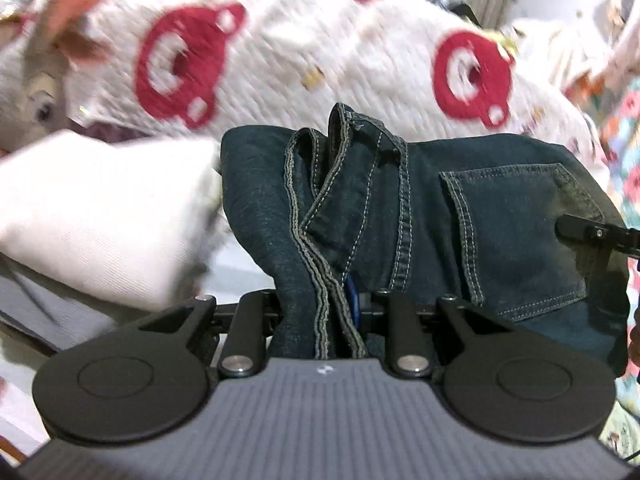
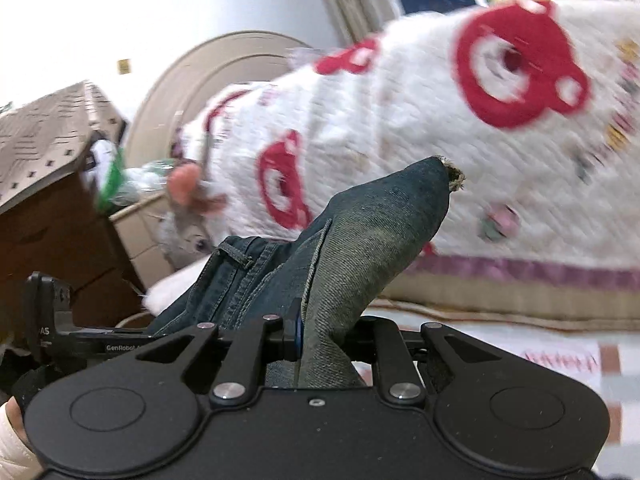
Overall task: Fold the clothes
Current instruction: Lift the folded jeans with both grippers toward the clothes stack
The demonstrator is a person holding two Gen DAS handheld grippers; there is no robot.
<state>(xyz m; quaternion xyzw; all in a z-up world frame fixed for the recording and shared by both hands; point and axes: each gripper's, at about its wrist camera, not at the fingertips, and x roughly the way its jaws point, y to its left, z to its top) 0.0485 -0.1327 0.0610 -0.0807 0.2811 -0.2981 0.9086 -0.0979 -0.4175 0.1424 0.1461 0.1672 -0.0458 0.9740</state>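
A pair of dark blue jeans (image 1: 460, 220) hangs lifted between both grippers, its back pocket (image 1: 520, 236) facing the left wrist camera. My left gripper (image 1: 340, 312) is shut on a bunched, stitched edge of the jeans, and the denim hides its fingertips. In the right wrist view the jeans (image 2: 372, 232) rise to a frayed corner (image 2: 452, 174), and my right gripper (image 2: 320, 332) is shut on the fabric below it. The black tip of the right gripper (image 1: 592, 234) shows at the pocket's right side. The left gripper's body (image 2: 52, 320) shows at the far left.
A white quilt with red car prints (image 1: 320, 60) (image 2: 440, 120) covers the bed behind. A white folded cloth (image 1: 100, 208) lies at left, near a grey plush toy (image 1: 36, 100). A brown cardboard box (image 2: 52, 220) and a rounded beige headboard (image 2: 208, 68) stand further left.
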